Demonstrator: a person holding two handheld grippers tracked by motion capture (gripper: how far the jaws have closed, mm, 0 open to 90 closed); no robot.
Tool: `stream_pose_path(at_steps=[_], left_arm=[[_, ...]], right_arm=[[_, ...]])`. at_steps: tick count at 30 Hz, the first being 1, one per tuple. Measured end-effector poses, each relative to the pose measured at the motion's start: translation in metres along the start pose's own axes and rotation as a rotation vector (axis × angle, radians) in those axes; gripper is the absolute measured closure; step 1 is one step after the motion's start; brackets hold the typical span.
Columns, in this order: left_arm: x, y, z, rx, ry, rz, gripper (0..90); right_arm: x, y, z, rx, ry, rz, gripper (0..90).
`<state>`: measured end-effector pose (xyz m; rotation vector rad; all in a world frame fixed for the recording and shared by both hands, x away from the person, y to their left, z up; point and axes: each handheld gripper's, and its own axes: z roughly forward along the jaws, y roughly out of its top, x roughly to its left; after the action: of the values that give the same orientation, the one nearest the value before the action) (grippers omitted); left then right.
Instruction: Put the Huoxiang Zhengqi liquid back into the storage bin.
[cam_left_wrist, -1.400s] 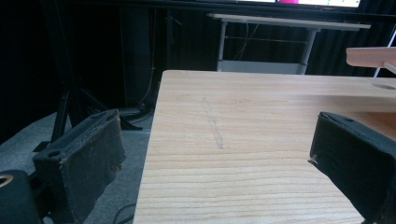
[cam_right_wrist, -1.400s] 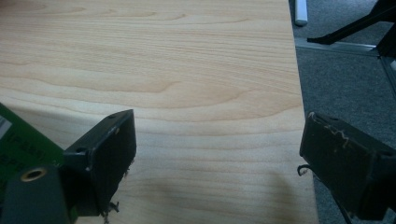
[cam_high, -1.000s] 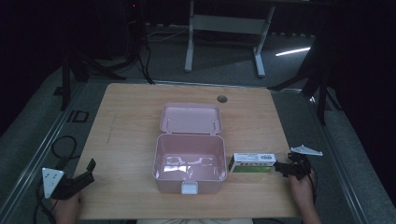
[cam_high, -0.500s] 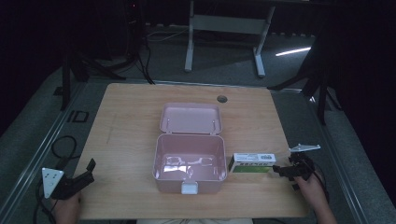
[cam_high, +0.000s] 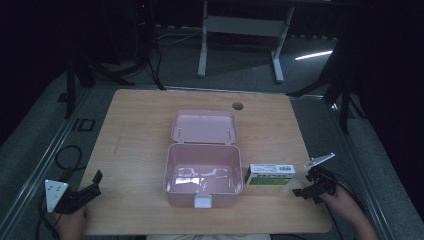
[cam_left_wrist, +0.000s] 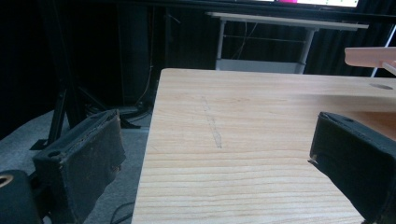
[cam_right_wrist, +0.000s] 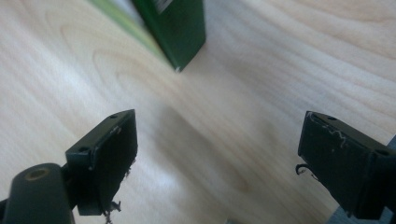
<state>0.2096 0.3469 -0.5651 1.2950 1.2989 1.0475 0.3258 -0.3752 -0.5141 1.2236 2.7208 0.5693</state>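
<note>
On the worktop (cam_high: 140, 130) we saw a pink case (cam_high: 202, 175) standing open at the middle, its lid (cam_high: 204, 127) laid back. Just beside its right wall lay a green and white box (cam_high: 270, 175). Our right hand-held gripper (cam_high: 306, 187) sat near the box's right end, apart from it, jaws spread wide and holding nothing; its own view showed the box's green end ahead. Our left hand-held gripper (cam_high: 94, 181) rested at the worktop's near left corner, well apart from the case, likewise wide open and empty.
</note>
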Motion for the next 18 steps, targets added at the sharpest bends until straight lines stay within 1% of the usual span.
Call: stream_pose_path(at_steps=[2,3,5,6,7,8,9,11,13,15,18], left_arm=[[0.0,0.0,0.0,0.001,-0.001,-0.002,3.1],[0.0,0.0,0.0,0.001,0.0,-0.003,3.1],[0.0,0.0,0.0,-0.001,-0.001,-0.005,3.1],[0.0,0.0,0.0,-0.002,-0.001,-0.005,3.1],[0.0,0.0,0.0,-0.002,-0.001,-0.005,3.1],[0.0,0.0,0.0,-0.003,-0.001,-0.006,3.1],[0.0,0.0,0.0,-0.003,-0.002,-0.004,3.1],[0.0,0.0,0.0,-0.002,-0.002,-0.003,3.1],[0.0,0.0,0.0,-0.001,-0.002,-0.001,3.1],[0.0,0.0,0.0,-0.001,-0.003,0.0,3.1],[0.0,0.0,0.0,-0.001,-0.003,0.001,3.1]], right_arm=[[0.003,0.0,0.0,0.029,0.012,-0.035,12.5],[0.004,0.0,-0.001,0.042,0.027,-0.052,12.5],[0.004,0.0,-0.001,0.051,0.046,-0.067,12.5],[0.005,0.001,-0.001,0.06,0.059,-0.083,12.6],[0.005,0.001,-0.001,0.06,0.059,-0.083,12.6],[0.008,0.001,-0.001,0.078,0.083,-0.118,12.6],[0.009,0.002,0.0,0.091,0.086,-0.131,12.5],[0.013,0.002,0.001,0.109,0.1,-0.173,12.3],[0.016,0.003,0.002,0.128,0.116,-0.193,11.7],[0.02,0.004,0.001,0.12,0.128,-0.216,11.8],[0.026,0.006,-0.001,0.128,0.145,-0.262,12.5]])
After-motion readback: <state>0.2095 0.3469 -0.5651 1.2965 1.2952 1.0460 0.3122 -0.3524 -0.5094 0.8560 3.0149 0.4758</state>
